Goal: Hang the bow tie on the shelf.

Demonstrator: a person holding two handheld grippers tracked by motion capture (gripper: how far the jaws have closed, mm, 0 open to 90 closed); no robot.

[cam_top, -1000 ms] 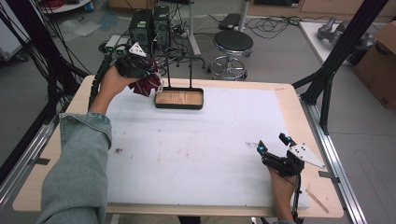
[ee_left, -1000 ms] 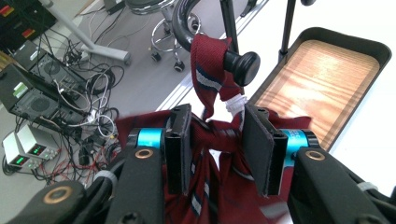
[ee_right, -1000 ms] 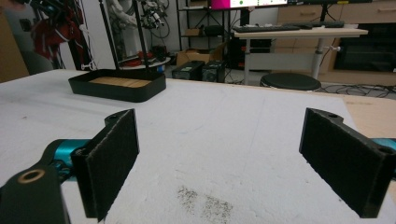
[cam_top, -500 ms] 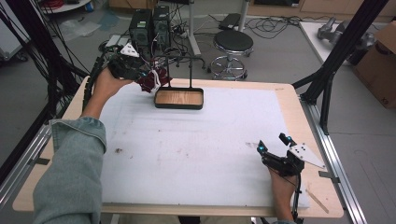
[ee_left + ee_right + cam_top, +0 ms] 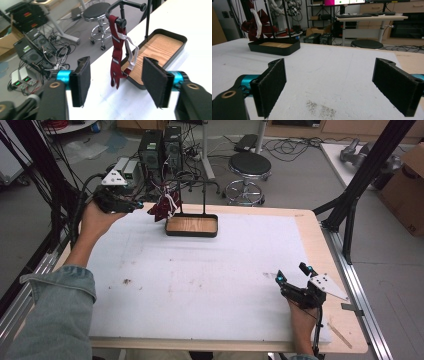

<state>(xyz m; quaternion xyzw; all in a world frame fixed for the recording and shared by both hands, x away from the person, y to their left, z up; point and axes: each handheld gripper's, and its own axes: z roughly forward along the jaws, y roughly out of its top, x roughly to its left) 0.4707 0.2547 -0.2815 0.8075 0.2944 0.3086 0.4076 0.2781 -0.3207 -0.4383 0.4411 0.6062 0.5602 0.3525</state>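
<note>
A dark red cloth piece with white elastic straps hangs from the hook of a black rack. The rack stands in a black tray with a wooden floor at the table's far edge. My left gripper is just left of the cloth. Its jaws have just been opening and are open with nothing between the pads; the cloth hangs beyond them. My right gripper rests open near the front right of the white mat, gripping nothing. The tray and cloth lie far off in the right gripper view.
The white mat covers the table and has small dark specks. Beyond the far edge stand a round stool, computer towers and cables. Black frame posts rise at the right, and another at the left.
My left gripper has pulled away leftward from the rack and its jaws have spread apart, leaving the red cloth hanging on the hook. The right gripper has stayed still.
</note>
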